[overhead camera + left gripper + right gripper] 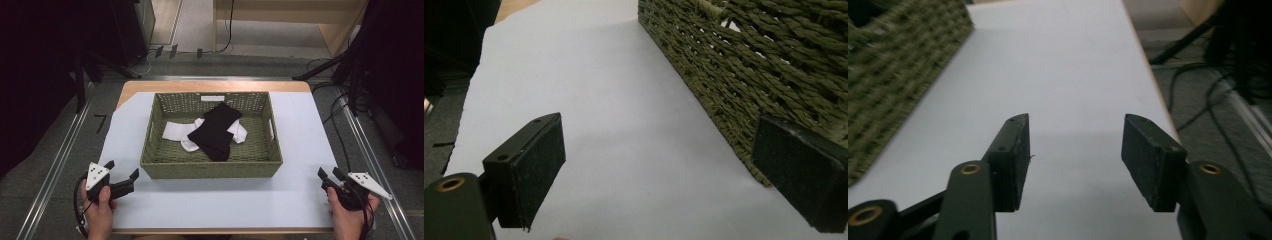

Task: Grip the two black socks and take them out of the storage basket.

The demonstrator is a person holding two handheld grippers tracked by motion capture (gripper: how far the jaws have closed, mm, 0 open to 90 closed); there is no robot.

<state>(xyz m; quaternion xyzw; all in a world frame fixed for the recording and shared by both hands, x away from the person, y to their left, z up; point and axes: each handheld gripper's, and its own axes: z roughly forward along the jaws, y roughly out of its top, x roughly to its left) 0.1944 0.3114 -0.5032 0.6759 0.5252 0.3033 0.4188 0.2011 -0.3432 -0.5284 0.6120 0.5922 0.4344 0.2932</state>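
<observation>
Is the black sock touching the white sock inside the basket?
Touching. In the high view the black sock lies across the white sock in the woven basket, covering its middle with no gap between them.

A pale sheet (210, 200) covers a wooden table (150, 86); dark cables (345, 125) trail over grey floor at right, light wooden furniture (290, 12) standing at far side.

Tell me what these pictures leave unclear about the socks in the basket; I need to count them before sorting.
- White socks, high view: the black sock overlaps their middle, so their number is uncertain.
- Basket contents, left gripper view: the woven wall hides them.
- Basket, right gripper view: blurred and cut off by the left edge.
- White label, high view: too small to read.
</observation>
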